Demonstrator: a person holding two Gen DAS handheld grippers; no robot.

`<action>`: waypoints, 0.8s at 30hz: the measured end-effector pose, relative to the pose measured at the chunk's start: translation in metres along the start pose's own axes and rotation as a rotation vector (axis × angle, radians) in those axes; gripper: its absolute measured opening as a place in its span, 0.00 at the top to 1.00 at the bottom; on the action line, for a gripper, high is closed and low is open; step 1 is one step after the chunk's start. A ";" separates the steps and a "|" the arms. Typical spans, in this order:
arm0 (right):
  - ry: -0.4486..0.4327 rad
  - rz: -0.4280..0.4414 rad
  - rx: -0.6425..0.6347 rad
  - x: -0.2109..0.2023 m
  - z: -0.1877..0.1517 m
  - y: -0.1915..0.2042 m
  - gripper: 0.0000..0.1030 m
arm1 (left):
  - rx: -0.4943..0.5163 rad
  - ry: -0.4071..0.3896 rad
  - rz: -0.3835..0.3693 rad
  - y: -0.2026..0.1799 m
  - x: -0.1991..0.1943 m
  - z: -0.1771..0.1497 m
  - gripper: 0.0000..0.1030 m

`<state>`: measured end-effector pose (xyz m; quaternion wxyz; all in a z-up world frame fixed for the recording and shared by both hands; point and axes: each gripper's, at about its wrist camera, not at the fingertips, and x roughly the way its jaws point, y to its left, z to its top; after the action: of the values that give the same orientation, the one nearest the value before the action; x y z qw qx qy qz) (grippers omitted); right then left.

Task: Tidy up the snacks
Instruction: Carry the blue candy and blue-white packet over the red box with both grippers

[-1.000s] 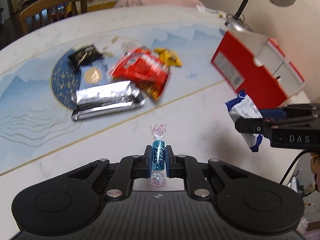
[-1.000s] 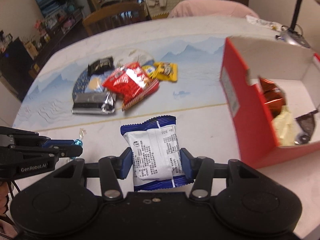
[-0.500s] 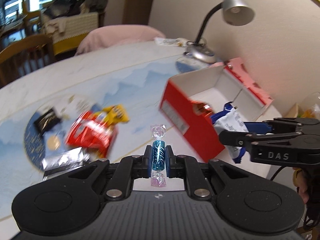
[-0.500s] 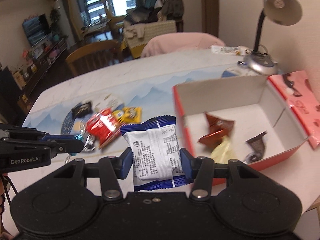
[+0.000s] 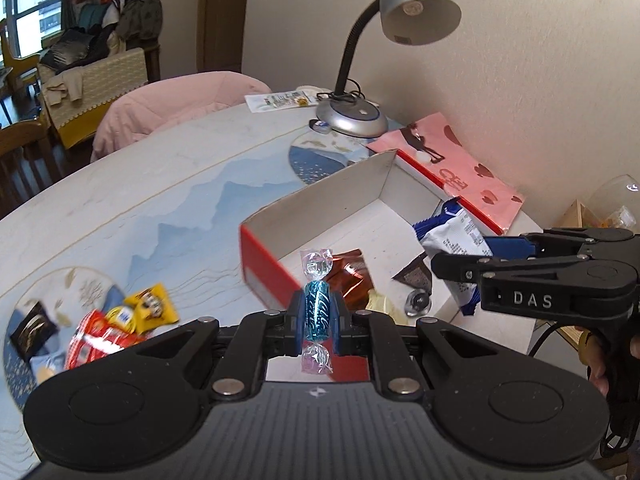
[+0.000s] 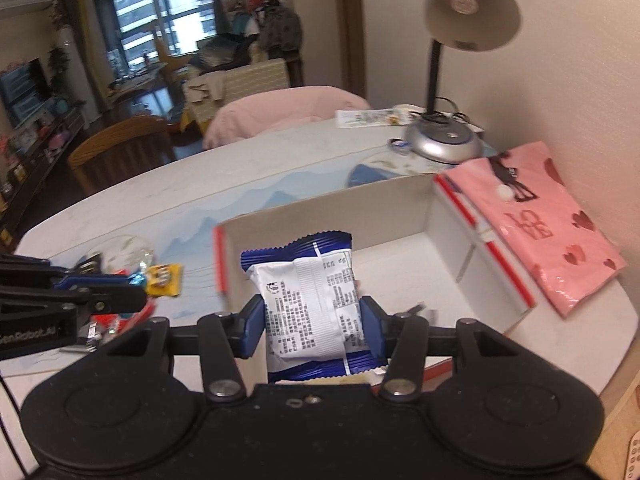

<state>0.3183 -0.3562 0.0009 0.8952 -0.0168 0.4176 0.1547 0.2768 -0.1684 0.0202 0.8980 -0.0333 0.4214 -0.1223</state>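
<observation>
- Both grippers are coming up and across the table (image 5: 120, 208) toward the open red box (image 5: 260, 256); a second ago the box sat off to the side, and now it is filling the middle of both views.
- The right gripper (image 6: 312, 324) is staying clamped on the blue-and-white snack packet (image 6: 308, 300), holding it over the box.
- The left gripper (image 5: 317, 320) is staying squeezed on the blue wrapped candy (image 5: 316, 312), right at the box's near wall.
- The snack pile (image 5: 116, 328) is getting left behind.
- Dropping both in probably comes next.
</observation>
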 end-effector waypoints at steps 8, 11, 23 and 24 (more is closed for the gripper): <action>0.054 -0.052 0.020 0.034 0.010 -0.044 0.52 | 0.074 0.043 0.018 -0.029 0.048 0.024 0.88; 0.090 -0.063 0.028 0.052 0.010 -0.056 0.52 | 0.089 0.079 0.022 -0.038 0.069 0.031 0.88; 0.200 -0.083 0.024 0.113 0.008 -0.075 0.52 | 0.143 0.227 0.035 -0.062 0.139 0.030 0.88; 0.207 -0.080 0.021 0.116 0.007 -0.075 0.52 | 0.148 0.236 0.037 -0.063 0.144 0.029 0.88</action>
<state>0.4153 -0.3962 -0.0895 0.8529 -0.0400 0.5085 0.1117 0.3751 -0.2664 -0.0584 0.8443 0.0555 0.5144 -0.1396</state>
